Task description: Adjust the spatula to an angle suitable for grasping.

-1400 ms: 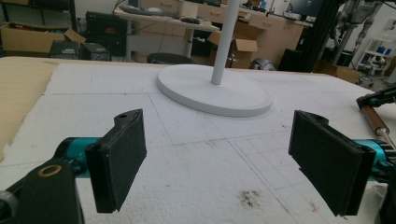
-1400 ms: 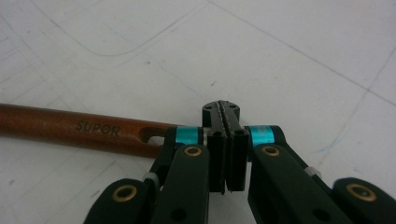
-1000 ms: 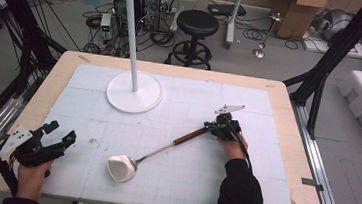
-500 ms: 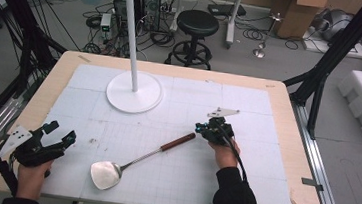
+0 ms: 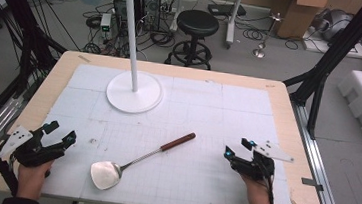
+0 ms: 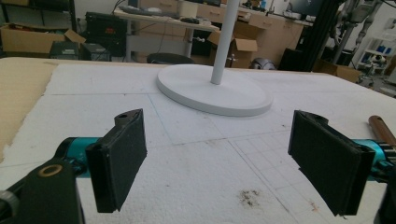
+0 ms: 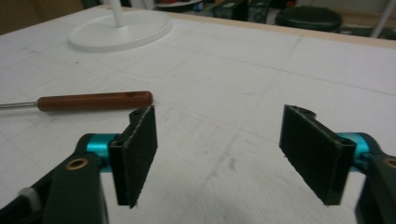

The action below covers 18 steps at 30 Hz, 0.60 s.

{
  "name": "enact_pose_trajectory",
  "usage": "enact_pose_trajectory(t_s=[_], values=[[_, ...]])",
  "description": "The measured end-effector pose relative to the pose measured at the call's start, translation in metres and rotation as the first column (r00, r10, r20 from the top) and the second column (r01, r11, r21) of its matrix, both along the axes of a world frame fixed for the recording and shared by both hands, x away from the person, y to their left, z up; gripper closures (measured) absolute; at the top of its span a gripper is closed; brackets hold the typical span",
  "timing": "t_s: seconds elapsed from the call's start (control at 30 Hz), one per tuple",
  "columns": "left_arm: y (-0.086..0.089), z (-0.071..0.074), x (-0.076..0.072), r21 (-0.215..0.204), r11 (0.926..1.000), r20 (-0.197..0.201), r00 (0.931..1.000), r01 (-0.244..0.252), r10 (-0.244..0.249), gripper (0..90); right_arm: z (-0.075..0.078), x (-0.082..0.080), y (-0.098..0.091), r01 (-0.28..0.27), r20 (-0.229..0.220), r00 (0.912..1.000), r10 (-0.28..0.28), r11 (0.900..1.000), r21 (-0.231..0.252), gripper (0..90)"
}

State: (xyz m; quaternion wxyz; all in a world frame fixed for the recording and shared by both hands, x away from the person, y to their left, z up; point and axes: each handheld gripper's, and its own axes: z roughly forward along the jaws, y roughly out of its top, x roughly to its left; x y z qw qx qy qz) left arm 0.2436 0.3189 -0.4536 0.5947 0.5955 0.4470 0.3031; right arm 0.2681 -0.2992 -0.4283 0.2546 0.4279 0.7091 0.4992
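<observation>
A metal spatula [image 5: 128, 163] with a brown wooden handle [image 5: 178, 141] lies flat on the white mat, blade toward the front edge. Its handle [image 7: 93, 101] also shows ahead and left of my right gripper [image 7: 224, 154], and its tip [image 6: 382, 129] at the right edge of the left gripper view. My right gripper [image 5: 239, 149] stands open and empty at the front right, well clear of the handle. At the front left, my left gripper [image 5: 60, 133] is open and empty too [image 6: 219, 158]. A white stand with a round base [image 5: 135, 91] and pole sits at the back left.
The wooden table [image 5: 288, 112] carries a white gridded mat [image 5: 217, 120]. Behind the table are a black stool [image 5: 197, 23], cables and boxes on the floor. A dark frame strut [image 5: 322, 70] rises at the right.
The spatula went from being held by its handle in my right gripper to lying free on the mat. My right gripper opened and drew back toward the front right. The left hand stayed put.
</observation>
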Motion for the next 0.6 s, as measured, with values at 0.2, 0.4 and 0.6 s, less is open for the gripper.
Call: enact_pose_trajectory(t_s=[0.2, 0.4, 0.6], values=[[-0.001, 0.0, 0.0, 0.006, 1.0, -0.002, 1.0, -0.005, 0.005, 19.9, -0.001, -0.029, -0.014, 0.068, 0.042, 0.9968, -0.067, 0.9974, -0.021, 21.4], [0.006, 0.002, 0.002, -0.04, 0.9989, -0.04, 0.9989, -0.025, 0.024, 19.3, -0.001, -0.043, -0.017, 0.072, 0.042, 0.9967, -0.07, 0.9964, -0.044, 21.4], [0.002, 0.019, -0.003, -0.034, 0.9985, -0.036, 0.9984, 0.043, -0.045, 19.2, 0.001, -0.047, -0.019, 0.066, 0.052, 0.9966, -0.064, 0.9975, -0.027, 17.0]])
